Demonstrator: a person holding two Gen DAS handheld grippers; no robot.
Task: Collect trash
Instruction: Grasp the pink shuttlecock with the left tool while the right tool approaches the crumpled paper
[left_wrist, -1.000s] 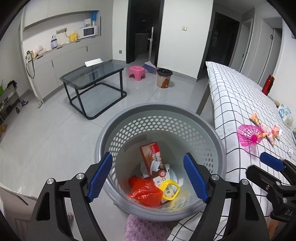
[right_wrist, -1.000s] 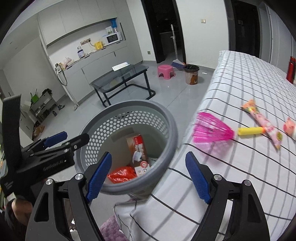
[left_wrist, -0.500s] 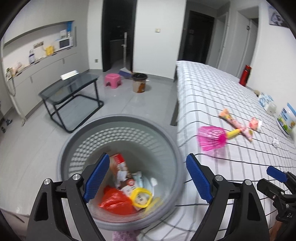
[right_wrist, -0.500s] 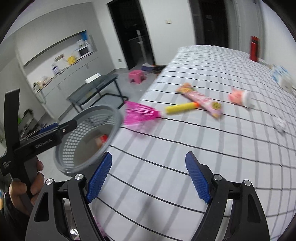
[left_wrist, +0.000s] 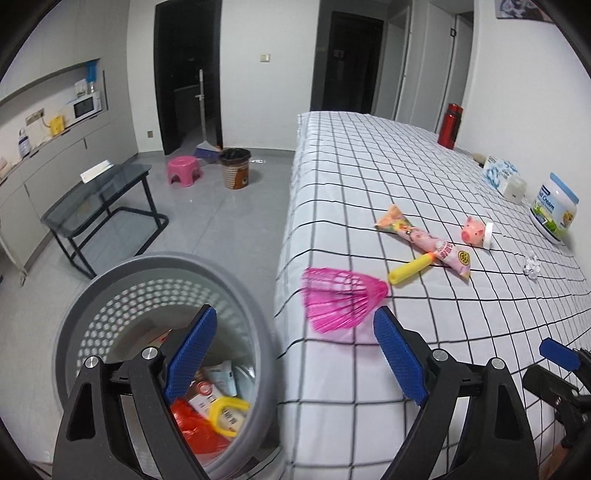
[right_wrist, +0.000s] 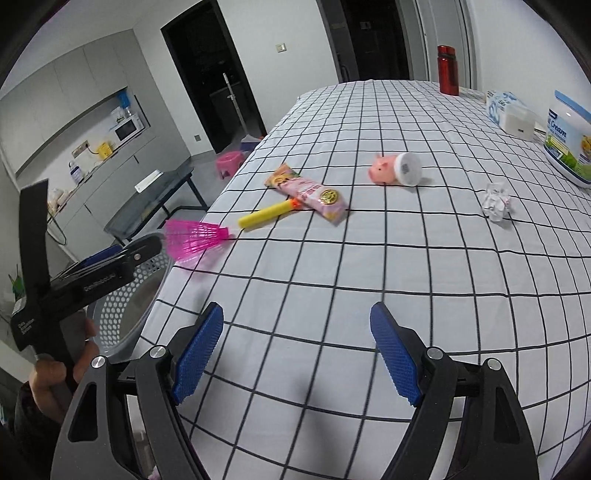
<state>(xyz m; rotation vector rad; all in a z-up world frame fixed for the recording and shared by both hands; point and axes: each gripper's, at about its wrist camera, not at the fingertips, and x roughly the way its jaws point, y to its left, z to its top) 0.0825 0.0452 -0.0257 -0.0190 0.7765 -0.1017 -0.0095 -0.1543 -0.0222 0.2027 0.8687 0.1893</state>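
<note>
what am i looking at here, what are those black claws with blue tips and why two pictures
Each picture comes from a camera mounted on a hand-held gripper, looking out along its jaws. A person holds one in each hand; there is no robot. The left gripper hangs over a grey basket already holding trash. The right gripper hangs over the checked tablecloth. Both are open and hold nothing. On the cloth lie a pink whisk with a yellow handle, a snack wrapper, a pig toy, a crumpled paper and a tub.
</note>
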